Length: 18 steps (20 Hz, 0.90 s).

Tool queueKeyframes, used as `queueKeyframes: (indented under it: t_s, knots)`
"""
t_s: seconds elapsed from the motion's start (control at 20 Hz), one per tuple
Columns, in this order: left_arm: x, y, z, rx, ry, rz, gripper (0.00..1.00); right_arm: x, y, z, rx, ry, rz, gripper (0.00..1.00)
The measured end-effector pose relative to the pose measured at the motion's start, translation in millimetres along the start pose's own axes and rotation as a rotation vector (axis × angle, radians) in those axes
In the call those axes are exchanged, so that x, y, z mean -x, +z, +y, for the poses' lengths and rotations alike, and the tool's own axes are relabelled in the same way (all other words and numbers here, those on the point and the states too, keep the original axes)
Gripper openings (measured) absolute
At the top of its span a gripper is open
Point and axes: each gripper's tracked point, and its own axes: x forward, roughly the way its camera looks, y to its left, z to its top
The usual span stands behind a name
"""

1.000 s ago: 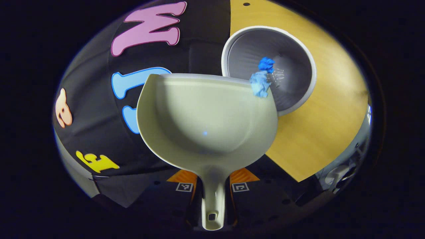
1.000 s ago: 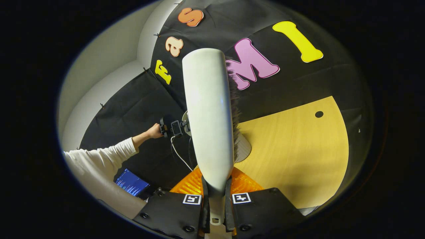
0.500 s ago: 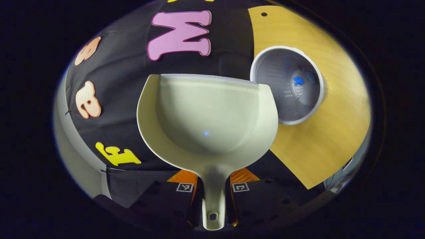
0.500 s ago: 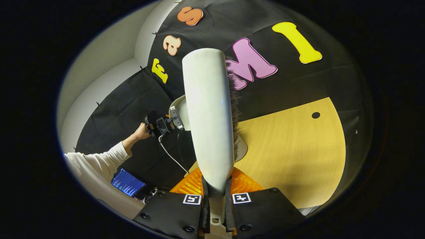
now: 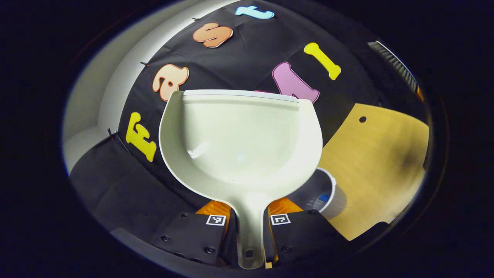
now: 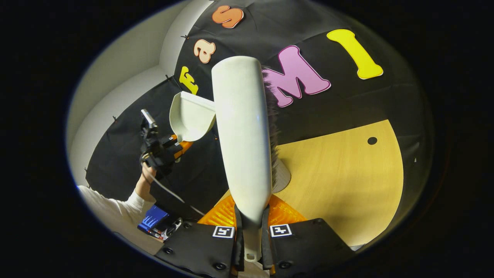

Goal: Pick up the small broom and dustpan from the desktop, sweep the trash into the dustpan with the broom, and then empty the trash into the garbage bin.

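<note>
Both views raised, facing the booth wall, sharing the desktop (image 5: 370, 154) (image 6: 339, 181) below.

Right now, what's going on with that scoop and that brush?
A person holds a gripper in each hand. The left gripper is shut on the handle of the dustpan, which looks empty. The right gripper is shut on the handle of the small broom, raised above the wooden desktop. The garbage bin stands on the desktop with something blue inside, so the trash seems to be dumped already.
</note>
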Motion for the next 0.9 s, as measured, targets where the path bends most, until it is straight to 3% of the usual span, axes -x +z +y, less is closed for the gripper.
queueKeyframes:
  t_s: [0.3,0.4,0.5,0.65,0.8,0.9]
  knots:
    - [39.5,-1.3,-146.4,0.421,-0.409,0.015,0.25,-38.5,-5.6,-26.1,-0.018,-0.213,0.040,0.19]
    - [46.5,-9.8,-202.2,0.546,-0.539,0.099,0.26,-49.5,-24.6,-56.6,-0.056,-0.340,0.099,0.19]
    - [55.5,-31.0,-254.0,0.584,-0.658,0.204,0.26,-58.1,-50.9,-78.7,-0.112,-0.428,0.166,0.19]
    - [54.0,-68.0,-306.3,0.591,-0.729,0.354,0.26,-74.8,-87.6,-99.8,-0.148,-0.496,0.270,0.19]
    - [40.0,-85.3,-322.2,0.624,-0.772,0.507,0.26,-84.9,-128.9,-121.8,-0.173,-0.574,0.393,0.19]
    - [29.8,-98.8,-320.5,0.540,-0.751,0.584,0.24,-91.3,-155.8,-138.5,-0.191,-0.622,0.451,0.20]
